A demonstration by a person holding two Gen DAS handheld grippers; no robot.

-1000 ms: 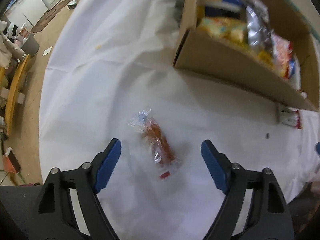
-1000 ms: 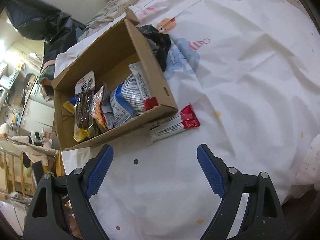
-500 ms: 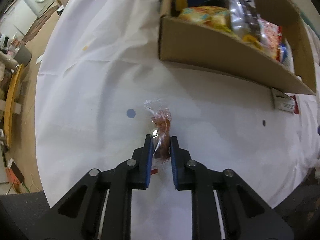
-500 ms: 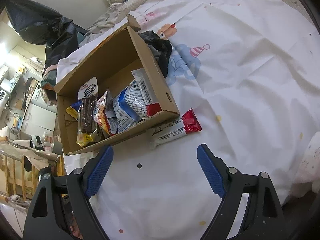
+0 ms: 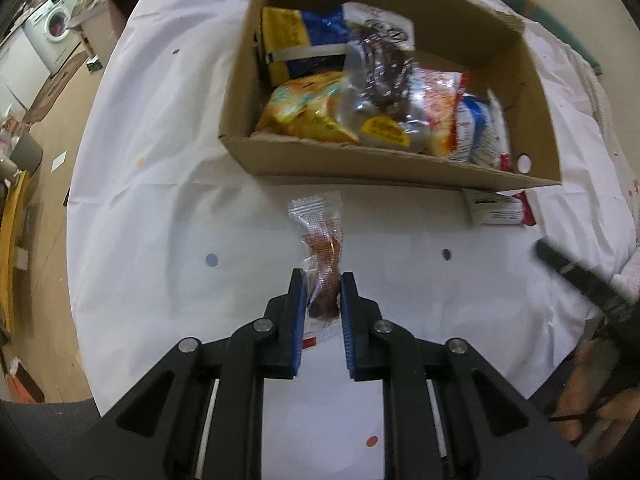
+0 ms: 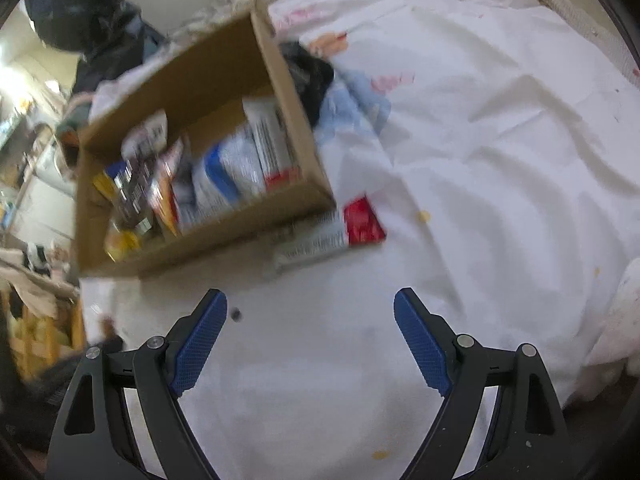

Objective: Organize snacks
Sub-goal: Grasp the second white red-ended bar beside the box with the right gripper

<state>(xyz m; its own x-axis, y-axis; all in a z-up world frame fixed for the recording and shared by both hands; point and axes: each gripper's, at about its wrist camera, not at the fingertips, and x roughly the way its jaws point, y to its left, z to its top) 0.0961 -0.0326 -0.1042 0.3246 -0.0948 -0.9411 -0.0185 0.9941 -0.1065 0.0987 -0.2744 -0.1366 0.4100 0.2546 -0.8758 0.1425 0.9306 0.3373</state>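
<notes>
My left gripper (image 5: 322,280) is shut on a clear-wrapped orange-brown snack (image 5: 322,240) and holds it above the white sheet, just in front of the cardboard box (image 5: 360,160). The box holds several snack packets, yellow, blue, brown and red. A red-and-white snack bar (image 5: 500,210) lies on the sheet against the box's front right corner; it also shows in the right wrist view (image 6: 332,232). My right gripper (image 6: 310,304) is open and empty over the sheet, in front of the box (image 6: 208,236) and the bar.
The white sheet (image 6: 500,140) covers a bed. A black cloth (image 6: 308,72) lies beside the box's far corner. The bed's left edge drops to a wooden floor (image 5: 44,184) with a washing machine (image 5: 56,28) beyond. The right gripper's arm (image 5: 580,280) shows at right in the left wrist view.
My left gripper closed on the clear-wrapped snack and lifted it toward the box. My right gripper has moved closer to the box and the red-and-white bar, still open.
</notes>
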